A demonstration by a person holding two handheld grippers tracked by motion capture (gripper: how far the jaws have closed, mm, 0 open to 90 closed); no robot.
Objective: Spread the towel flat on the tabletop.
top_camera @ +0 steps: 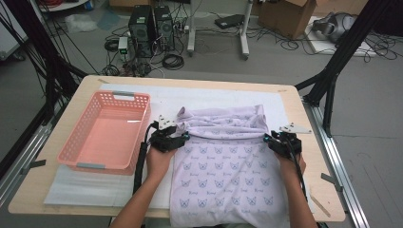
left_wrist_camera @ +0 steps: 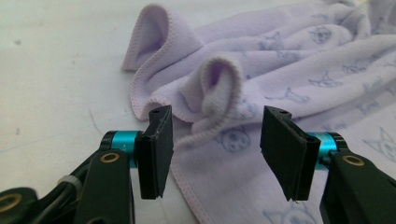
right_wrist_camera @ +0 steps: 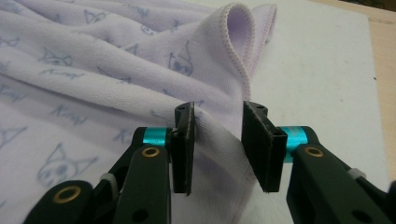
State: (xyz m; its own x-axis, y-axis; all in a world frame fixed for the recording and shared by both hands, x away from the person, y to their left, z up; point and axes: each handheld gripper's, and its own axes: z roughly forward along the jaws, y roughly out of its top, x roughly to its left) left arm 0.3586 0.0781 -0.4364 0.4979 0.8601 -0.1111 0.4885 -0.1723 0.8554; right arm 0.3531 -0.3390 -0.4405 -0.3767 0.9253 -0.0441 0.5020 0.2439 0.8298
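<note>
A: High view puts your lilac fleece towel with printed cat faces (top_camera: 228, 166) flat on the white mat (top_camera: 161, 97), its far edge bunched, right of the pink plastic basket (top_camera: 107, 133).

B: And your left gripper (top_camera: 183, 137)?

A: Jaws apart, a curled towel corner loose between them.

B: Your right gripper (top_camera: 270, 138)?

A: Jaws parted too; the towel's edge fold sits between, touching one pad, unpinched.
</note>
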